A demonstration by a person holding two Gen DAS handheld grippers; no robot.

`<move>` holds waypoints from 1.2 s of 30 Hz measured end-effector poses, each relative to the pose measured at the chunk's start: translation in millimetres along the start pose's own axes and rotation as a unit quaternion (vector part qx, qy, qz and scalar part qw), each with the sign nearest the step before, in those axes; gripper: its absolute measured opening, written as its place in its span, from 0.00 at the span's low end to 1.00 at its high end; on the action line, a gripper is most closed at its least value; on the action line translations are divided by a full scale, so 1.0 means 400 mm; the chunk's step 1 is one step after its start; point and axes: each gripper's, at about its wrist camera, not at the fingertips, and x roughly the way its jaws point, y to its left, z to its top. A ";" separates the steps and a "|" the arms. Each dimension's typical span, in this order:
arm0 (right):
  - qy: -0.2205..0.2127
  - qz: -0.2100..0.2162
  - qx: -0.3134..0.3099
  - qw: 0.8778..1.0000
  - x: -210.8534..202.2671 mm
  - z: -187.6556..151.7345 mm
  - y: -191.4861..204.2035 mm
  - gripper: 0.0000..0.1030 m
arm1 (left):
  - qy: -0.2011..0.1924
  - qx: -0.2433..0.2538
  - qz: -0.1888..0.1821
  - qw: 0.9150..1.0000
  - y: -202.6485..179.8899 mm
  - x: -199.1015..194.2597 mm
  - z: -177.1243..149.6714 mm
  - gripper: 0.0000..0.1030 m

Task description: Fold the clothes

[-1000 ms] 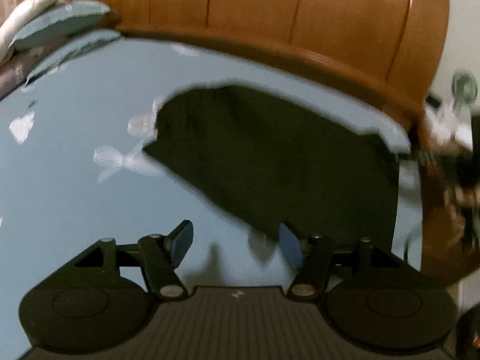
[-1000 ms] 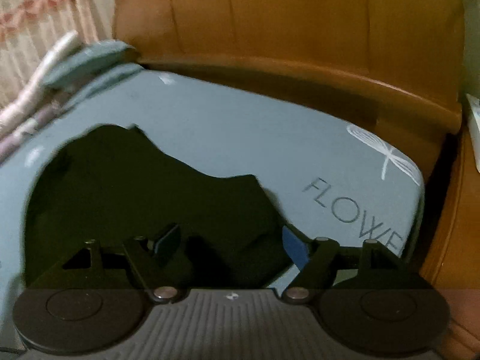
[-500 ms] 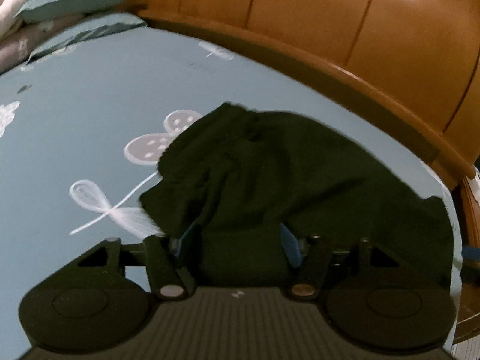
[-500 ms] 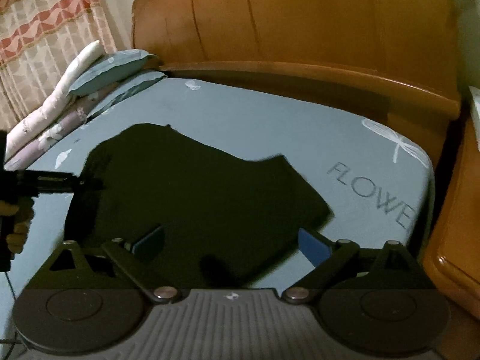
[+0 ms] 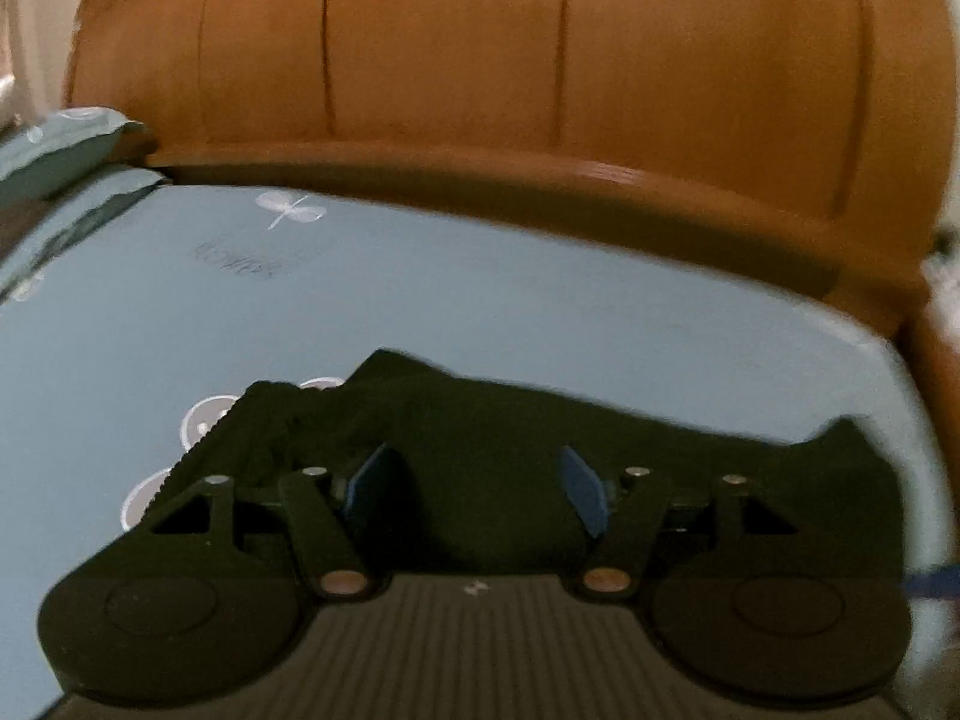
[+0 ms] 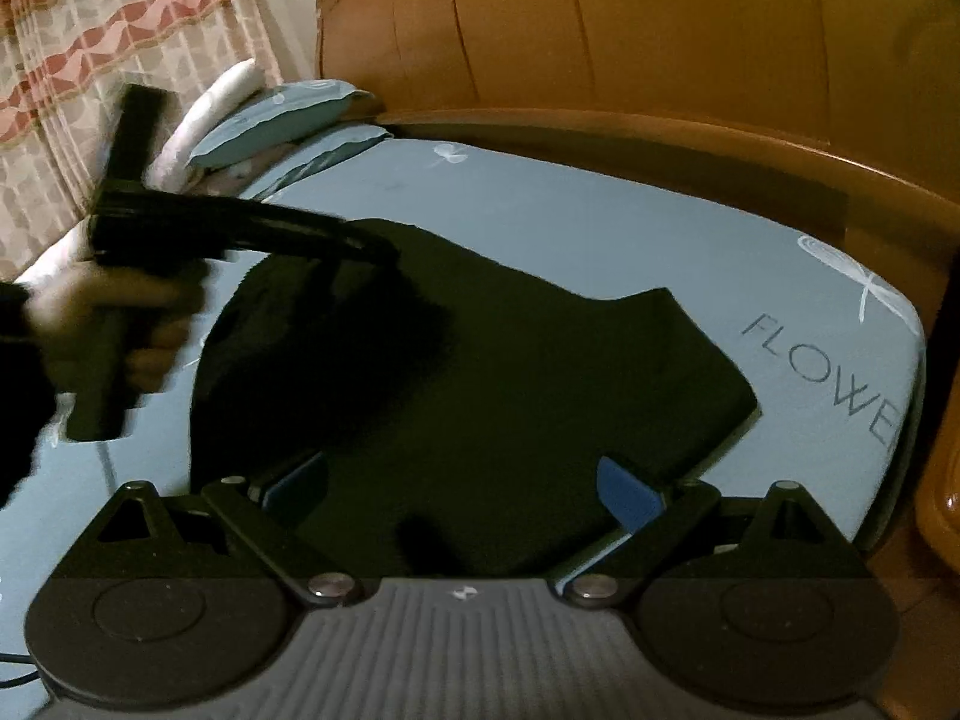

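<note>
Both your wrist cameras sit low and close over the blue printed bed (image 5: 540,312), facing its brown wooden headboard (image 6: 660,30).

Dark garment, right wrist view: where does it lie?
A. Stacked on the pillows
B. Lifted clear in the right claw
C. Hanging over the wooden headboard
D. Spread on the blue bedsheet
D: the dark garment lies spread on the blue bedsheet, short of the headboard and pillows.
</note>
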 end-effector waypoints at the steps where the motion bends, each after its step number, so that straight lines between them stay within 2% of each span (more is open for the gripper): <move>1: 0.001 0.000 0.003 1.000 -0.003 -0.004 -0.003 0.97 | 0.016 0.000 -0.002 1.000 0.002 0.030 -0.001 0.60; 2: 0.002 0.000 0.007 1.000 -0.006 -0.009 -0.005 0.97 | 0.030 -0.002 -0.004 1.000 0.004 0.055 -0.001 0.61; 4: 0.005 0.000 0.013 1.000 -0.011 -0.018 -0.010 0.98 | 0.030 -0.006 -0.010 0.999 0.010 0.060 0.001 0.62; 12: 0.002 0.007 0.036 0.999 -0.041 -0.035 -0.032 0.98 | 0.010 -0.038 -0.076 0.996 0.034 -0.090 -0.003 0.61; 16: 0.002 0.010 0.026 1.000 -0.049 -0.034 -0.026 0.99 | 0.018 -0.069 -0.153 0.986 0.022 -0.149 -0.061 0.61; 19: 0.011 0.011 0.021 1.000 -0.036 -0.038 -0.023 0.99 | 0.032 -0.076 -0.185 0.979 0.000 -0.138 -0.103 0.61; 22: 0.018 0.014 0.018 1.000 -0.032 -0.045 -0.013 0.99 | 0.049 -0.067 -0.181 0.980 -0.019 -0.092 -0.125 0.61; 26: 0.022 0.017 0.014 1.000 -0.035 -0.051 -0.005 0.99 | 0.065 -0.084 -0.195 0.975 -0.017 -0.076 -0.103 0.61; 32: 0.012 0.016 0.020 1.000 -0.056 -0.049 -0.013 0.99 | 0.035 -0.057 -0.173 0.983 -0.025 -0.128 -0.066 0.63; 36: 0.009 0.018 0.021 1.000 -0.058 -0.049 -0.016 0.99 | 0.059 -0.085 -0.159 0.982 -0.006 -0.100 -0.093 0.63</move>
